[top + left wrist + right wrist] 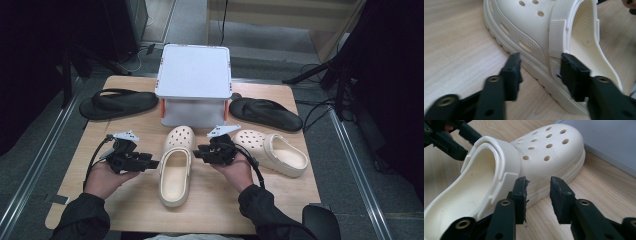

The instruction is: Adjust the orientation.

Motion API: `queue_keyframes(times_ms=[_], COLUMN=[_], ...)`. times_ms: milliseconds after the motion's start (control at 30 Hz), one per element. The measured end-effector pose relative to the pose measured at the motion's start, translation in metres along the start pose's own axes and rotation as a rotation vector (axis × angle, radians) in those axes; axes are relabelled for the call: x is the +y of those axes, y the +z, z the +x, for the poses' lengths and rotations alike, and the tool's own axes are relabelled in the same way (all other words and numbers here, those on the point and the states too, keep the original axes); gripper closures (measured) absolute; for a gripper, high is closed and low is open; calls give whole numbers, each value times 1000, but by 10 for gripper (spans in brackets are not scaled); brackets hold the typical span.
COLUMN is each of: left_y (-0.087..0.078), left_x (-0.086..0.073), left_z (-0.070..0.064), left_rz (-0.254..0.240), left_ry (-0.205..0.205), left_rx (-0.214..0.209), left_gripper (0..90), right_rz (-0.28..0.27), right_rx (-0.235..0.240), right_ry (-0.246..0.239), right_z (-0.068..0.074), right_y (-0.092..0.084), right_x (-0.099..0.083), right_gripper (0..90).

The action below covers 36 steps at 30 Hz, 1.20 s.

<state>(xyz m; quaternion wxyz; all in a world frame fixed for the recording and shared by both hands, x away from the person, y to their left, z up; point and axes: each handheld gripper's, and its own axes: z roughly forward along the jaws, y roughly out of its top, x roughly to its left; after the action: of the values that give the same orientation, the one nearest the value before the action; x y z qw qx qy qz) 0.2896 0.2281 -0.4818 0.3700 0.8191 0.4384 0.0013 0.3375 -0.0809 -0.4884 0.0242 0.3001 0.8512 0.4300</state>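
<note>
Left gripper (152, 163): jaws parted, empty, flanking the strap hinge on 1 side of the near cream clog (176, 165). Right gripper (199, 153): jaws parted, empty, at the opposite sole edge. Bare table (100, 135) lies left; a second clog (272, 151) sits right, a white box (194, 84) behind.
</note>
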Motion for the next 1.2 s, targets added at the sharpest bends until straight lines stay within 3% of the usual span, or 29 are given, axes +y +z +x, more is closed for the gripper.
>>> queue_keyframes(times_ms=[133, 333, 567, 767, 1200], left_y=[-1, 5, 7, 8, 17], left_x=[5, 13, 22, 28, 33], left_z=[2, 7, 7, 9, 19], left_rz=[-15, -3, -20, -19, -17], left_ry=[22, 28, 28, 31, 7], left_rx=[1, 17, 14, 15, -1], left_gripper=[408, 370, 359, 362, 380], right_rz=[-14, -30, -60, -54, -85], right_rx=[32, 18, 7, -14, -121], right_ry=[9, -25, 6, 9, 38], right_z=[-3, -6, -12, -21, -42], right_y=[-13, -32, -56, -76, -138], right_x=[-2, -9, -16, -27, -63], right_gripper=[642, 628, 638, 574, 587])
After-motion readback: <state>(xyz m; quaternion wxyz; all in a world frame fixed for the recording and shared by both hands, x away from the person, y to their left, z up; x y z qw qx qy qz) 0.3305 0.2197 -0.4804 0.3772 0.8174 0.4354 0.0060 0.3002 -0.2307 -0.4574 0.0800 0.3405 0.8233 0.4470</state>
